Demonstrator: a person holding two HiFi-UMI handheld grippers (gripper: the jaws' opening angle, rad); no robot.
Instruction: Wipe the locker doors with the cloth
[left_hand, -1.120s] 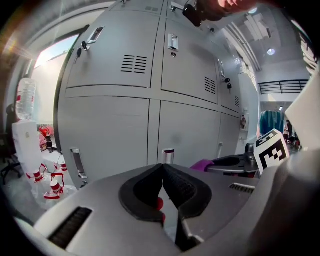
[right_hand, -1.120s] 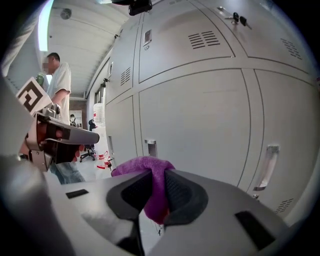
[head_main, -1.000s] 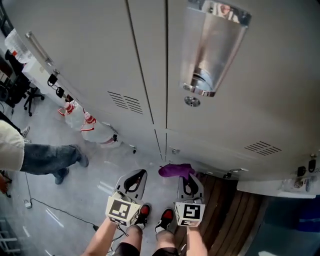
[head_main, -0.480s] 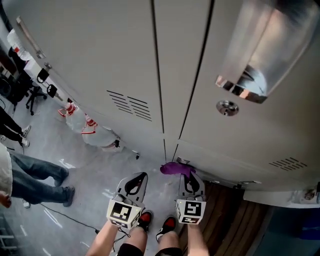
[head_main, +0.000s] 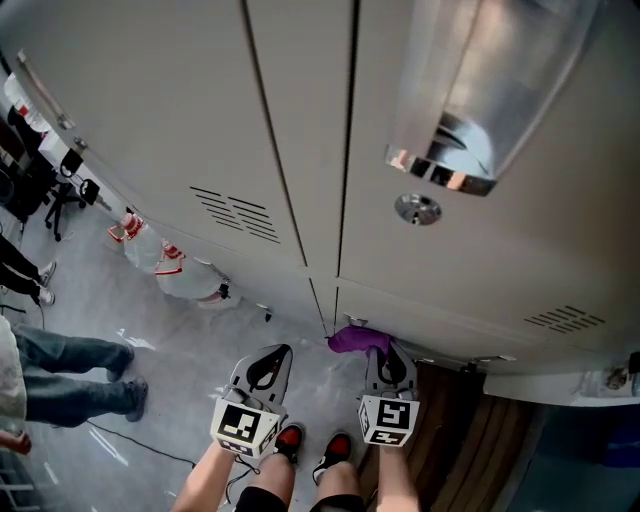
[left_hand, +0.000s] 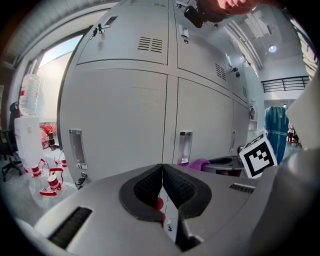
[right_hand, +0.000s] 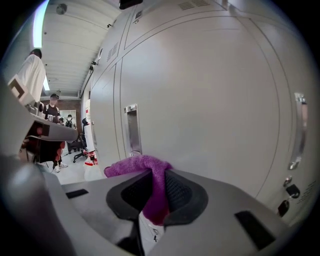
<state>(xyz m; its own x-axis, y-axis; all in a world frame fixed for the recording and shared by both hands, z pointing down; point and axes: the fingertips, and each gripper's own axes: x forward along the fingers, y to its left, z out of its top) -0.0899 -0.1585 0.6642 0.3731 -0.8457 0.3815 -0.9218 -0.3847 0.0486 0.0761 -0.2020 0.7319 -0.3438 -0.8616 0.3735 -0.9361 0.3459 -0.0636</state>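
Low against the closed locker doors (head_main: 180, 120), my right gripper (head_main: 384, 360) pinches the purple cloth (head_main: 354, 340). Its bunched end lies just beside the seam between two lower doors; whether it touches, I cannot tell. My left gripper (head_main: 271, 356) hangs beside it, pads pressed together on nothing, pointing at the doors. Both sit much as they did half a second ago.

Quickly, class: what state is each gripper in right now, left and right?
Left gripper: closed, holding nothing.
Right gripper: closed on the purple cloth.
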